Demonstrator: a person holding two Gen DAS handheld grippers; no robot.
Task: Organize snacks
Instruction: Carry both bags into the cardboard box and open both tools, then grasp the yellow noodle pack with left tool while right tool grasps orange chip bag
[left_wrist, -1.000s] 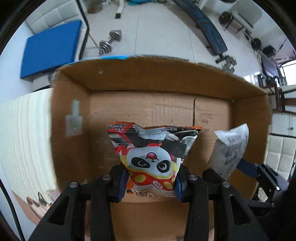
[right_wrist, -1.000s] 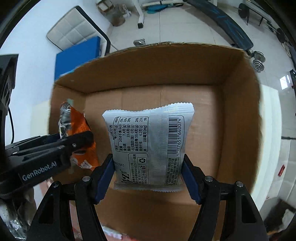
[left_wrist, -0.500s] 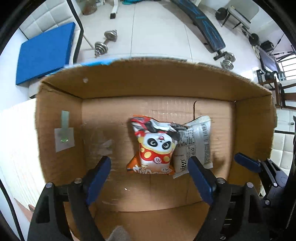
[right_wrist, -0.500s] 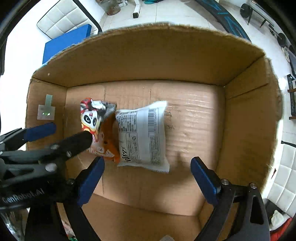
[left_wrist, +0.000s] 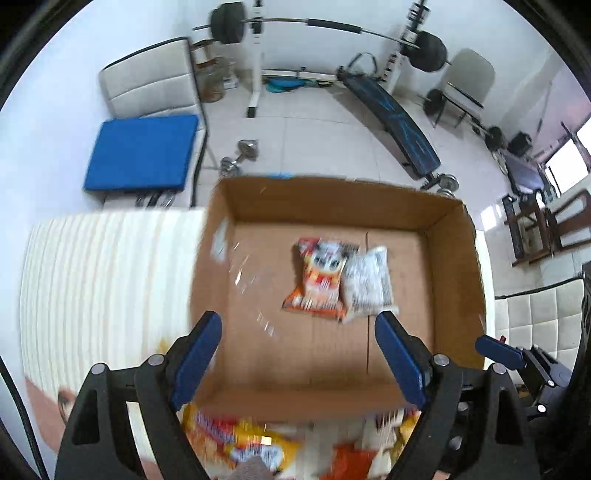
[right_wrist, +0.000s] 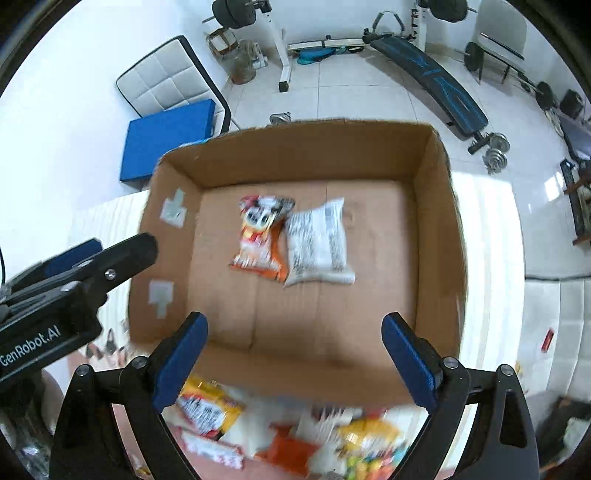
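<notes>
We've got two packs in the cardboard box (right_wrist: 436, 229) so far: the orange panda snack pack (right_wrist: 260, 236) and the silver-white snack pack (right_wrist: 317, 243), lying flat on the box floor side by side, edges touching or maybe slightly overlapping, a bit left of centre w/ the panda one nearer the left wall. Same pair shows in the left wrist view, orange panda snack pack (left_wrist: 319, 277) beside the silver-white snack pack (left_wrist: 367, 280), cardboard box (left_wrist: 458, 258) otherwise bare inside. Both tools are released: left gripper (left_wrist: 299, 354) has its blue pads spread wide w/ nothing between them, and right gripper (right_wrist: 293, 363) likewise, jaws wide apart and empty, both hanging above the near rim of the box & pointing steeply down. So we reckon the job is early on, prob. just the first drop done. What's left: the loose snack pile (right_wrist: 280, 432) on the table in front of the box, near edge of frame, yellow, orange, red and white wrappers, blurred so we can't count them or read them; in the left view the same loose snack pile (left_wrist: 258, 443) sits under the grippers. Next, as we judge it, each gripper needs to come down onto a pack from that heap. Lots of room in the box yet.
</notes>
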